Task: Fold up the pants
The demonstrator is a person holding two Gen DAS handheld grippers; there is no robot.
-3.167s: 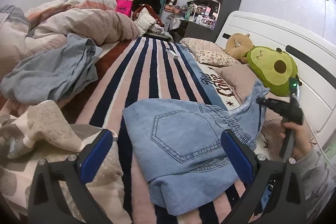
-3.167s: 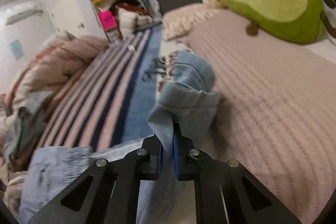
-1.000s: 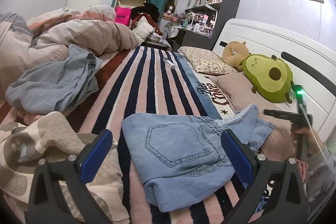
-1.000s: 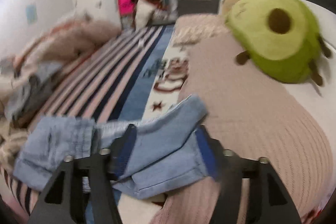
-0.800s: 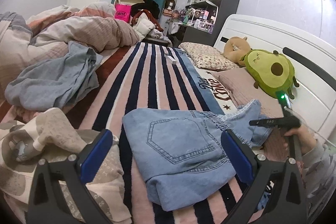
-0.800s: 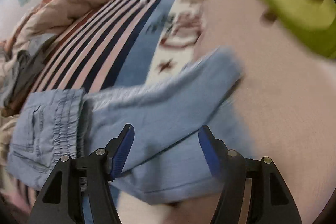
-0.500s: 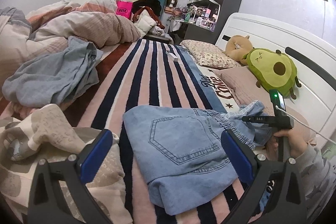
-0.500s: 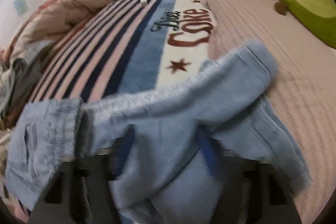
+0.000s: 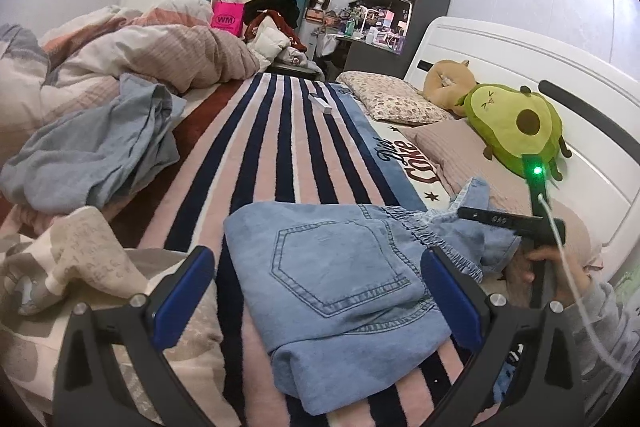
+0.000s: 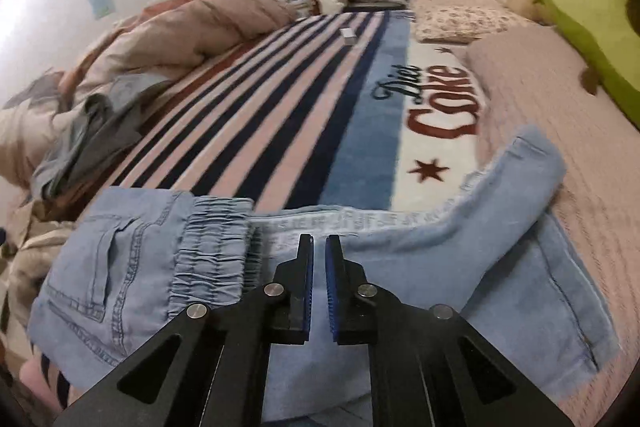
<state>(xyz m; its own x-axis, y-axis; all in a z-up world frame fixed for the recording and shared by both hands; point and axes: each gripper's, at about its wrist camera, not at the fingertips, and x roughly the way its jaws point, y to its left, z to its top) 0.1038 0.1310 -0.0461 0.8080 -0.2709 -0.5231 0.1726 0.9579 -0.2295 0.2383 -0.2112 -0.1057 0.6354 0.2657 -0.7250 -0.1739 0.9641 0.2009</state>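
Your left gripper [image 9: 316, 293] is matte black, its two arms lined with blue pads [image 9: 182, 295] and pinned with silver screws [image 9: 138, 299]. At the right edge of the left wrist view, your right hand [image 9: 560, 269] wears a grey patterned sleeve [image 9: 604, 323]; a green light [image 9: 537, 170] glows above it and a white cable [image 9: 568, 267] trails down. Your right gripper [image 10: 319, 247] is built the same: black, blue-lined, silver-screwed.

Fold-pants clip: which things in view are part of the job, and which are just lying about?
Part of the job:
- denim pants
- right gripper, jaws closing just above the denim
- left gripper, open

Lying about:
- avocado plush
- grey garment
- floral pillow
- small white box
- striped blanket
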